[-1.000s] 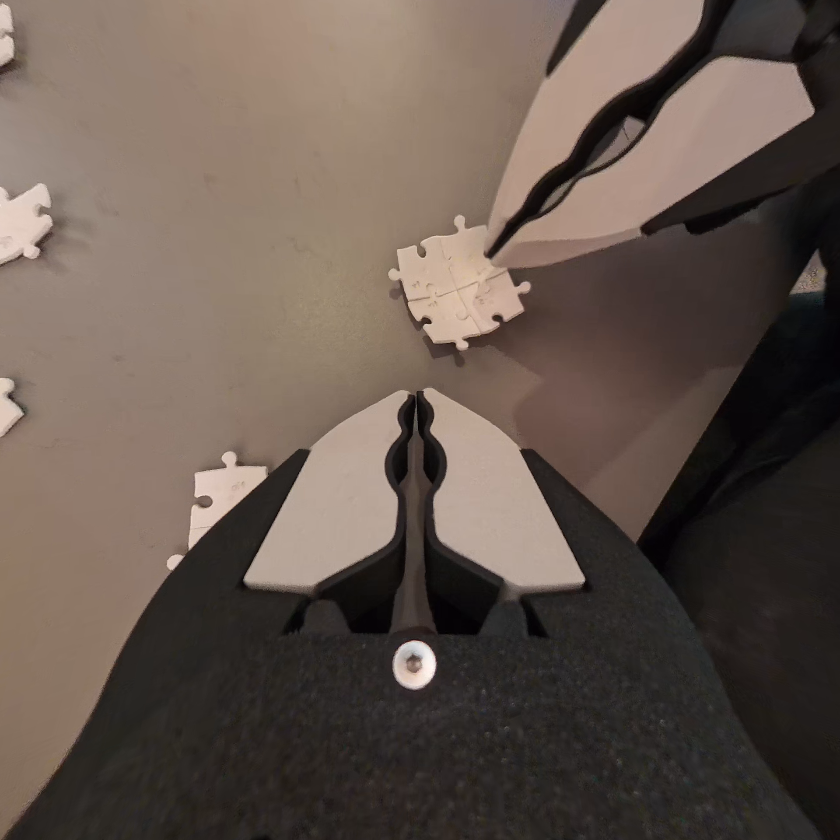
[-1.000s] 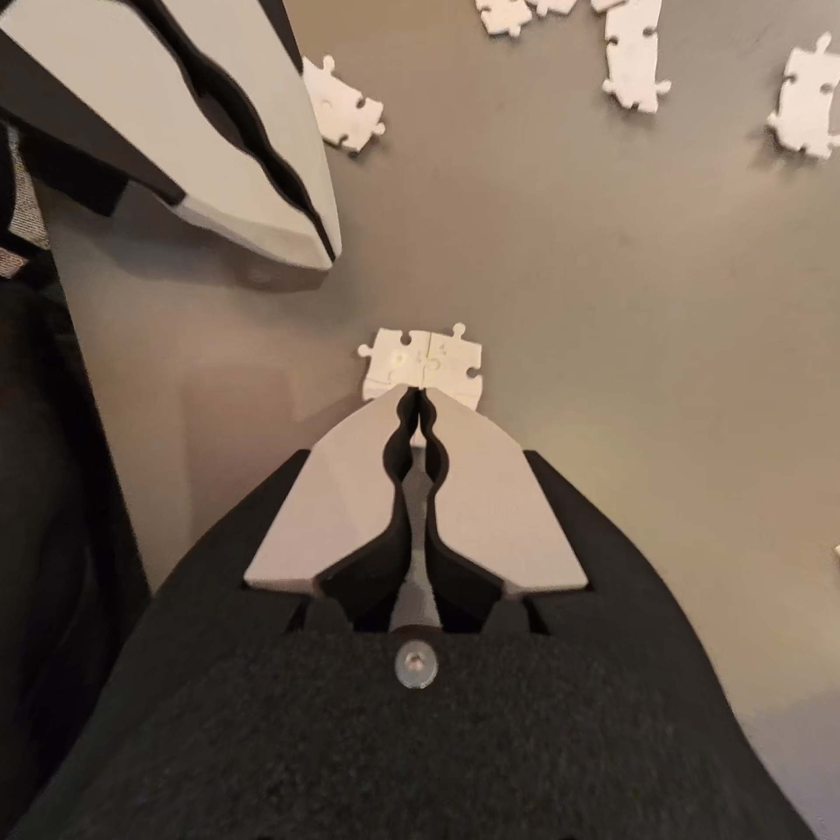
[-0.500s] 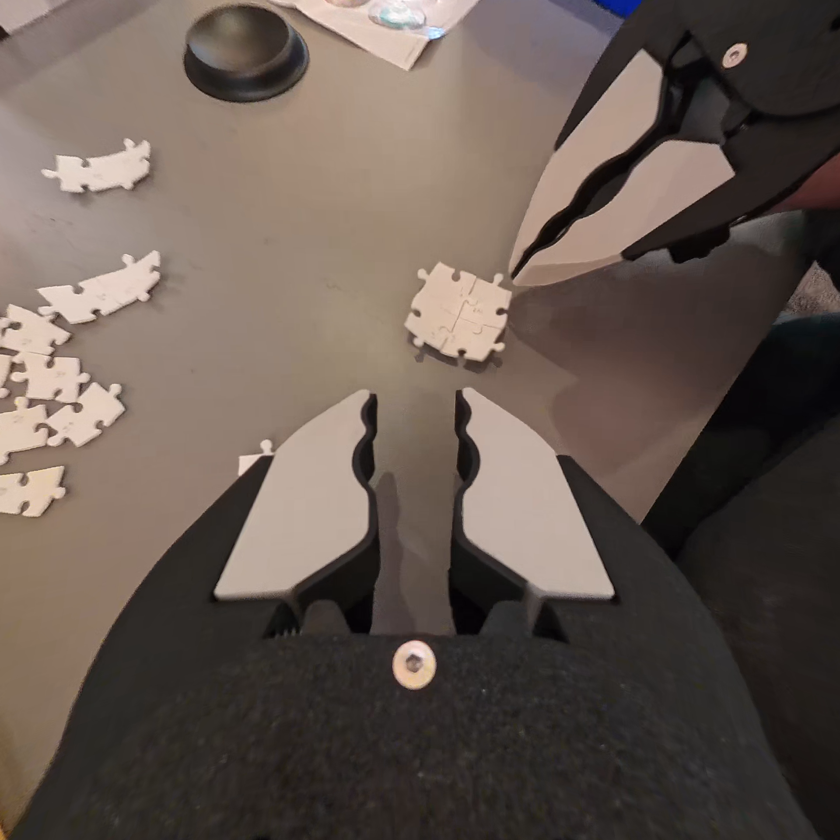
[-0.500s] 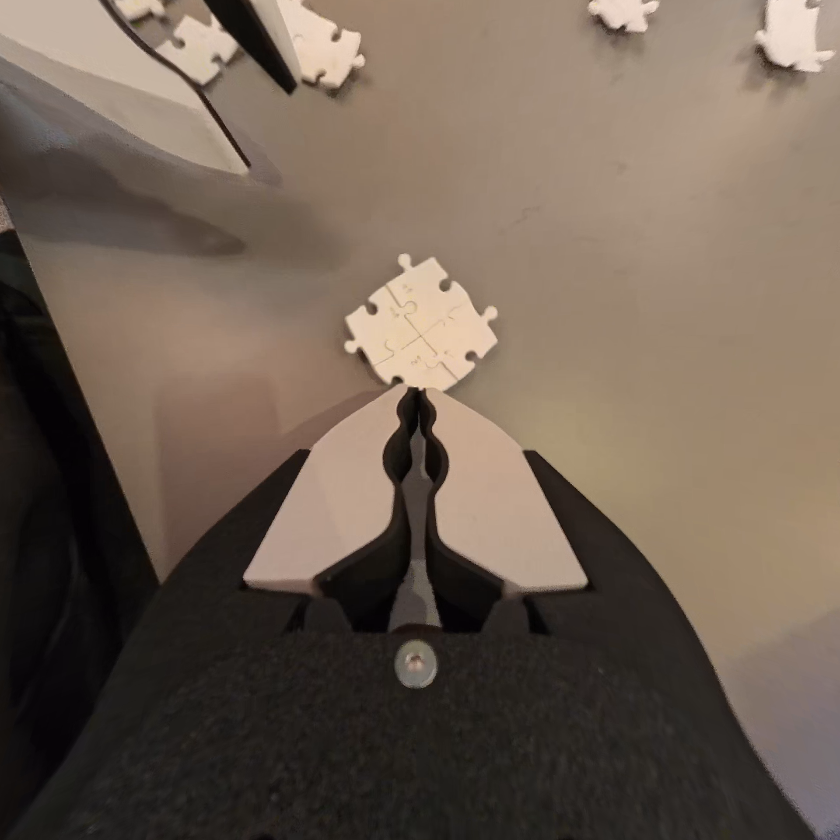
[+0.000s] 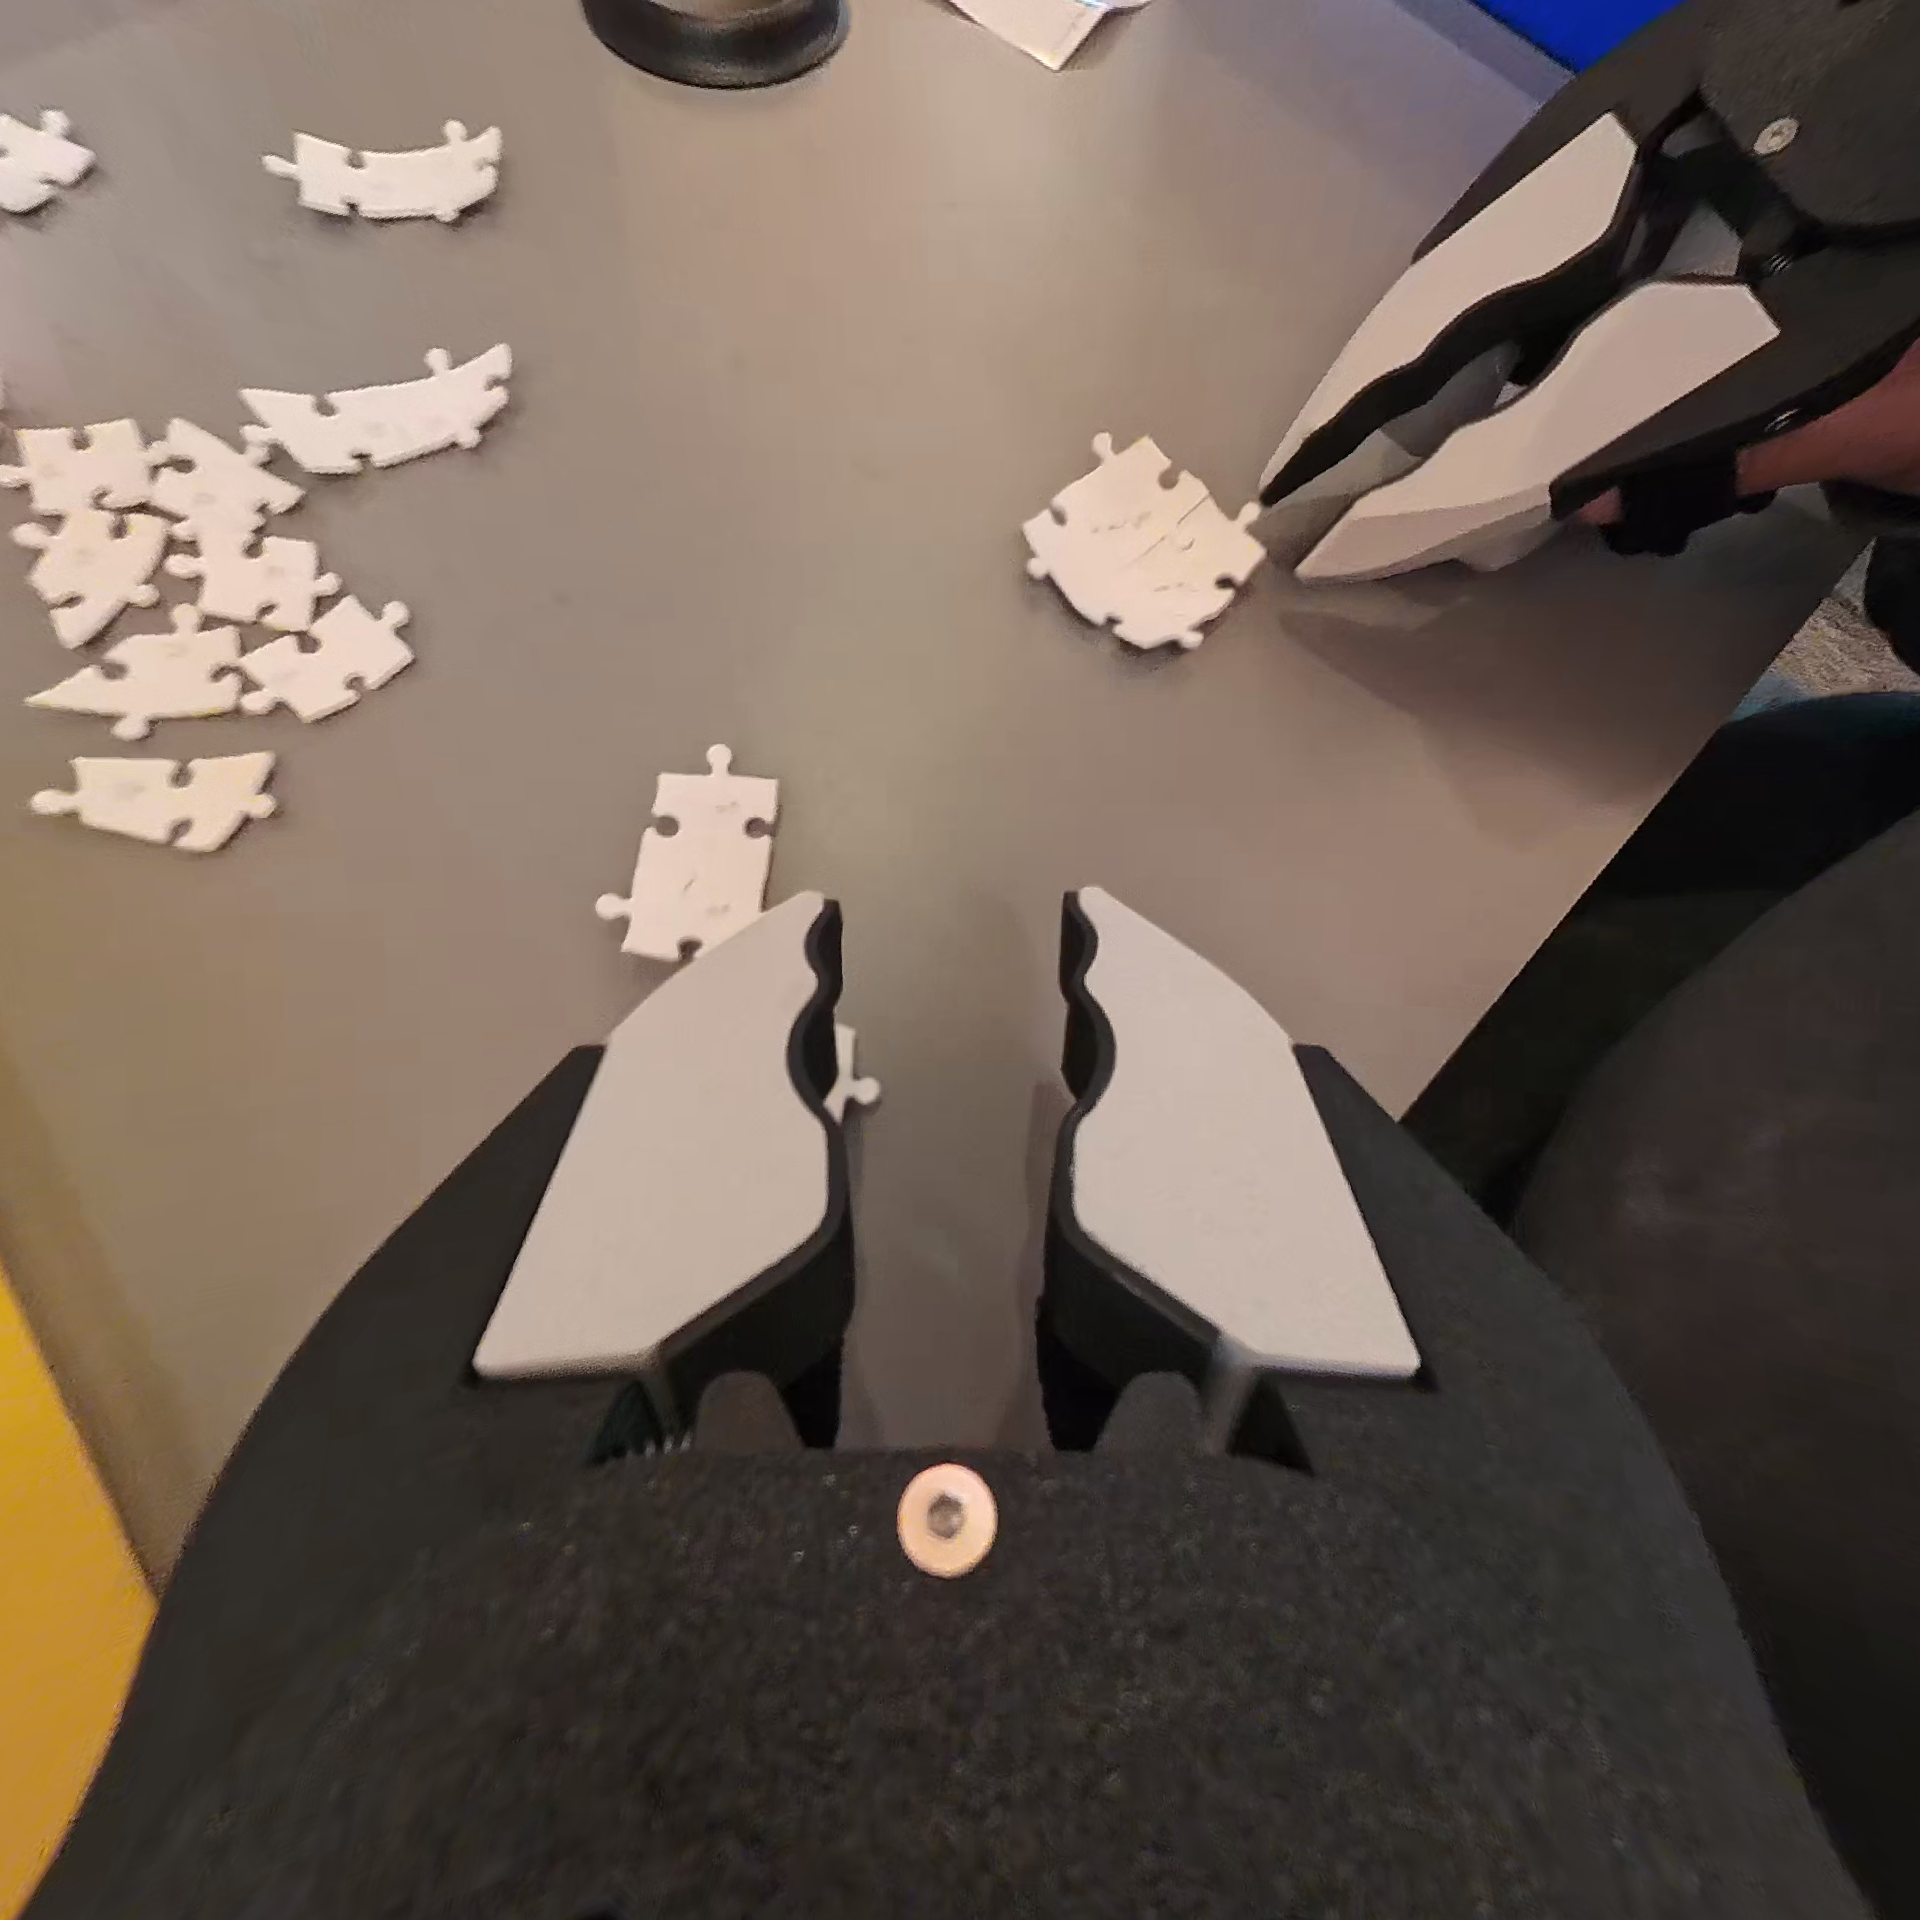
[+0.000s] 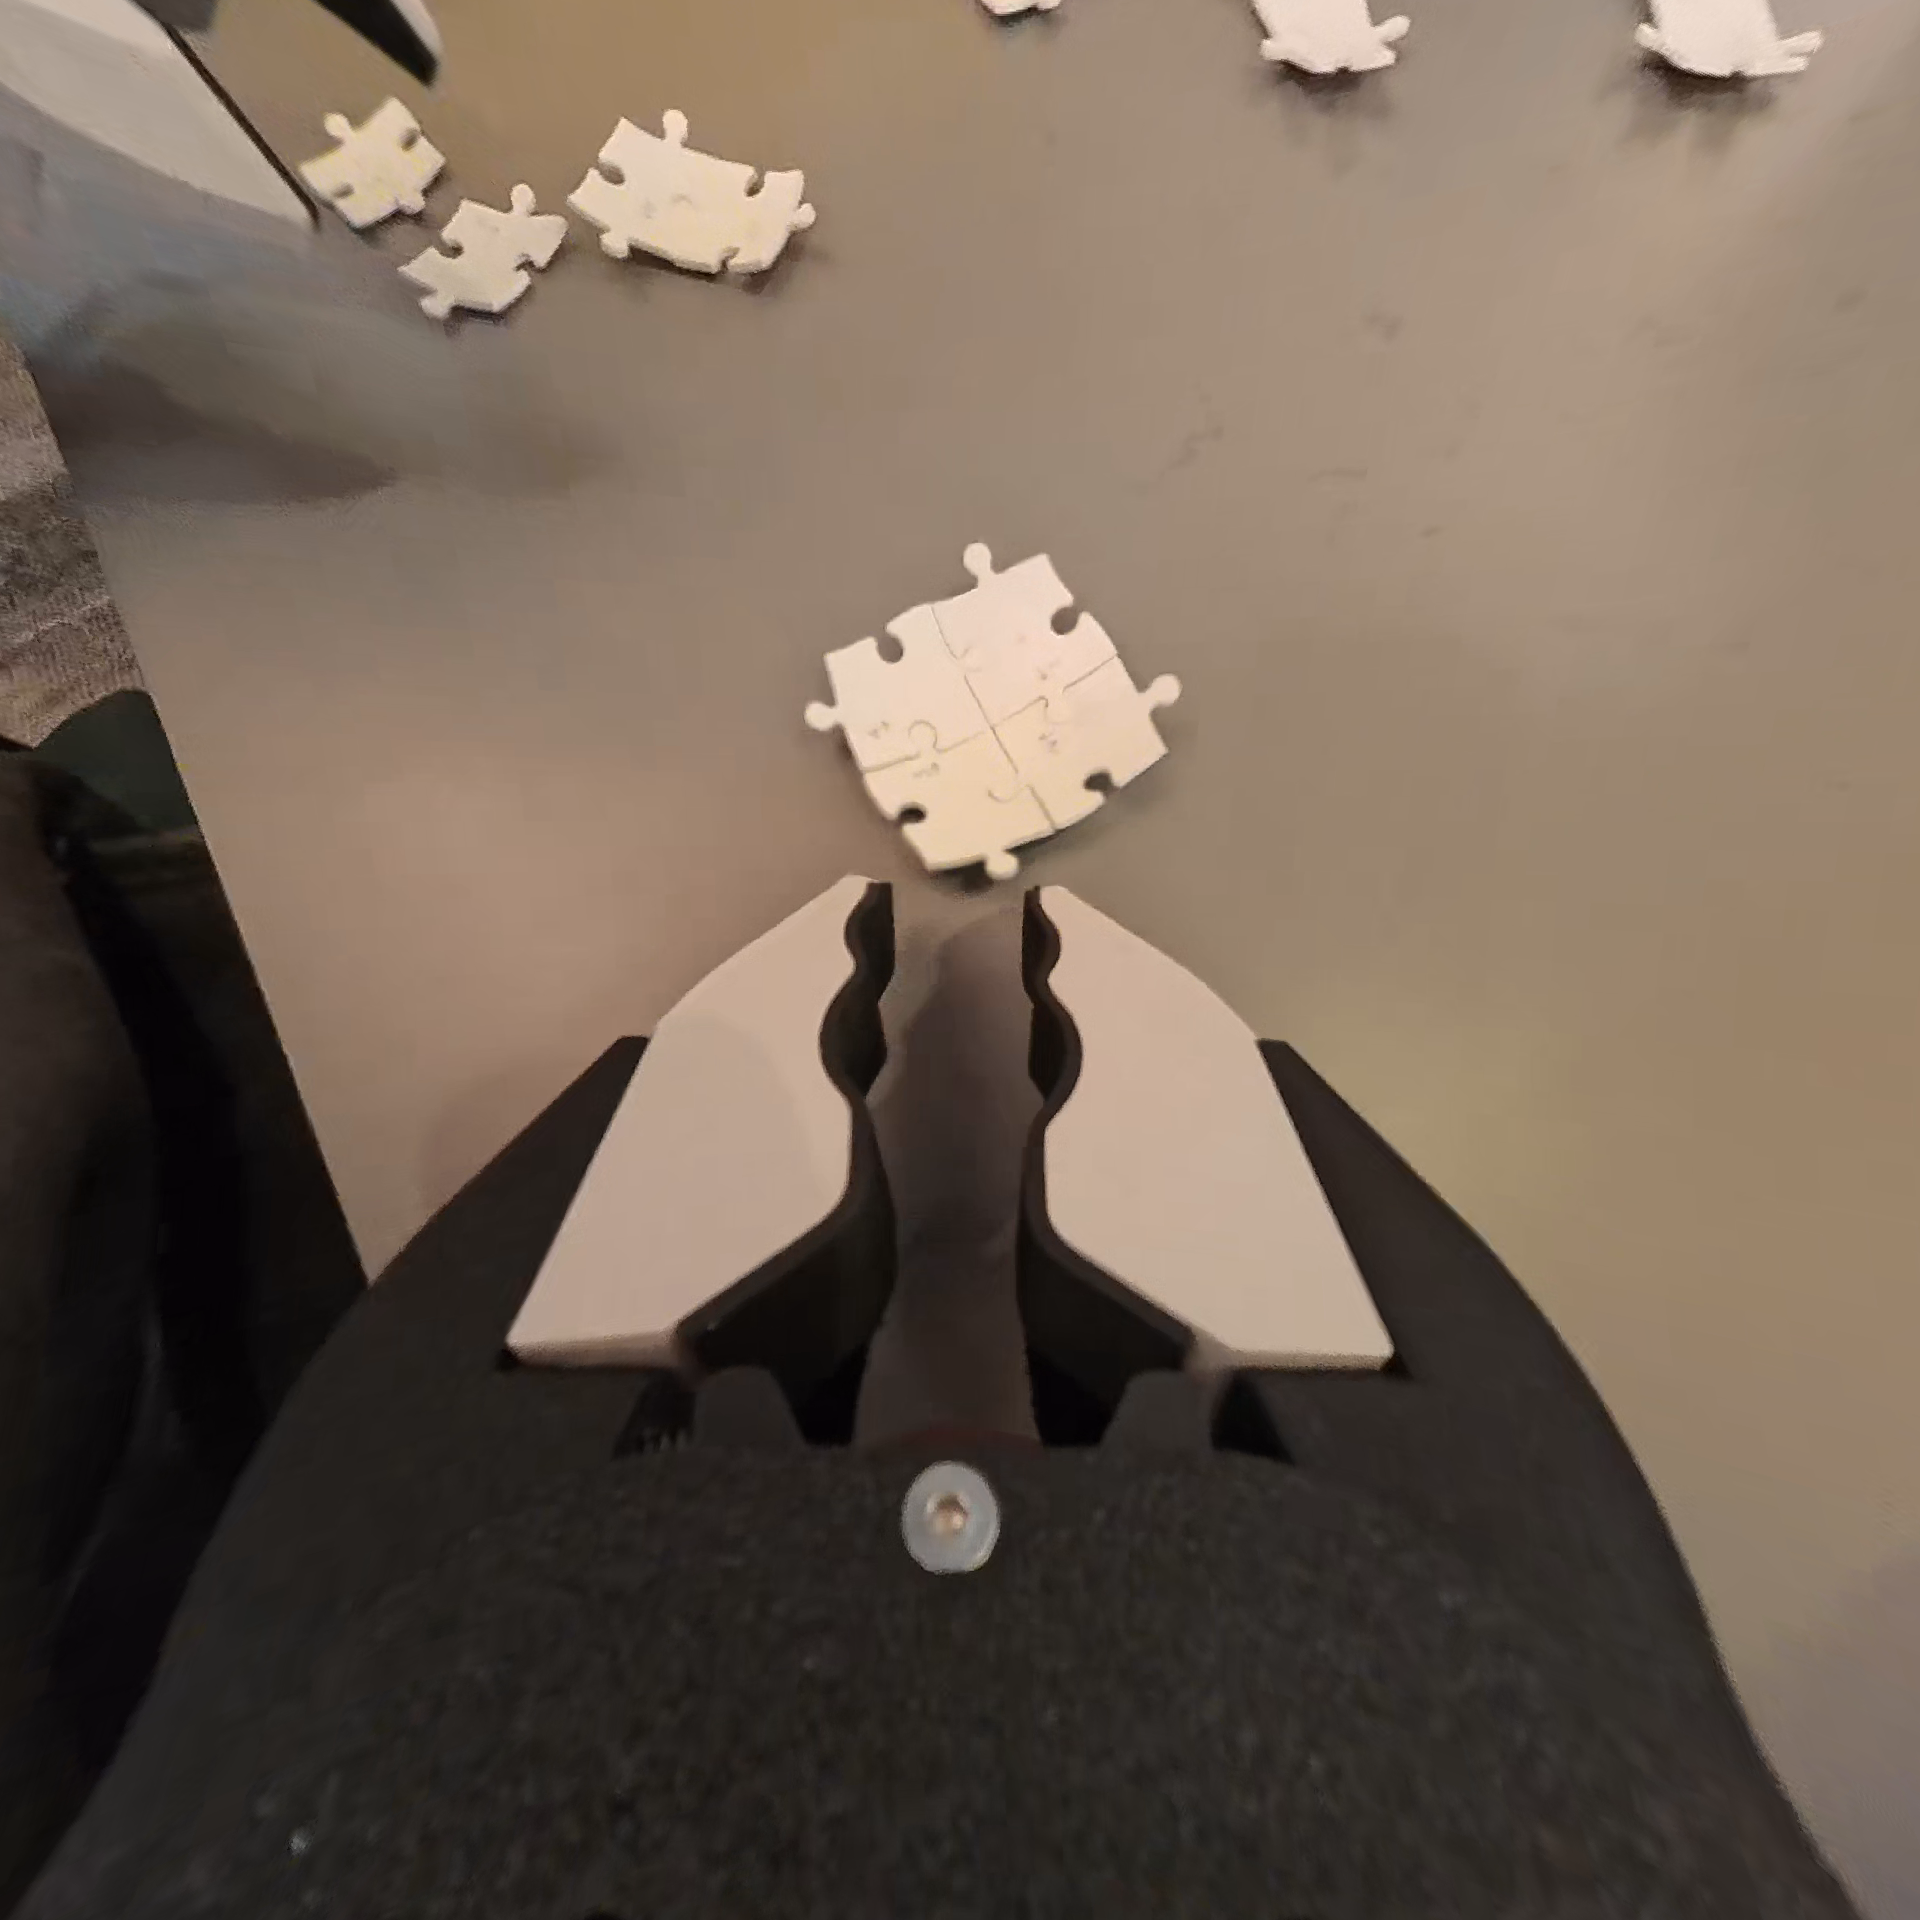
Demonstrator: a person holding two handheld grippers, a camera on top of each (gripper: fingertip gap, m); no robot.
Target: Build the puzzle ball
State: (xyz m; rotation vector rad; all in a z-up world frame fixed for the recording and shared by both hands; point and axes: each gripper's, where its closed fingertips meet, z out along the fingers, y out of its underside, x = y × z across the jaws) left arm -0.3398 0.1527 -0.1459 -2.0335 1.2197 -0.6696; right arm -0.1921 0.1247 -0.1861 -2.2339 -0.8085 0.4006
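A white square of joined puzzle pieces (image 6: 992, 712) lies flat on the grey table (image 6: 1455, 520); it also shows in the left wrist view (image 5: 1143, 545). My right gripper (image 6: 958, 894) is slightly open and empty, its tips just short of the square's near corner. In the left wrist view the right gripper (image 5: 1283, 525) sits at the square's right edge. My left gripper (image 5: 948, 914) is open and empty, above bare table. A joined two-piece strip (image 5: 701, 857) lies just left of its left finger, and a small piece (image 5: 854, 1081) peeks out under that finger.
Several loose white pieces and short joined strips (image 5: 218, 592) lie spread at the left. More pieces (image 6: 691, 213) lie at the far left of the right wrist view. A black round base (image 5: 717, 36) stands at the back. The table's edge (image 5: 1621, 831) runs at the right, with dark fabric beyond. Spacing between my two grippers at the tips: around 15 centimetres.
My left gripper opened and pulled back and away from the joined square. My right gripper let go of the square, opened slightly and drew back from it. The square rests on the table.
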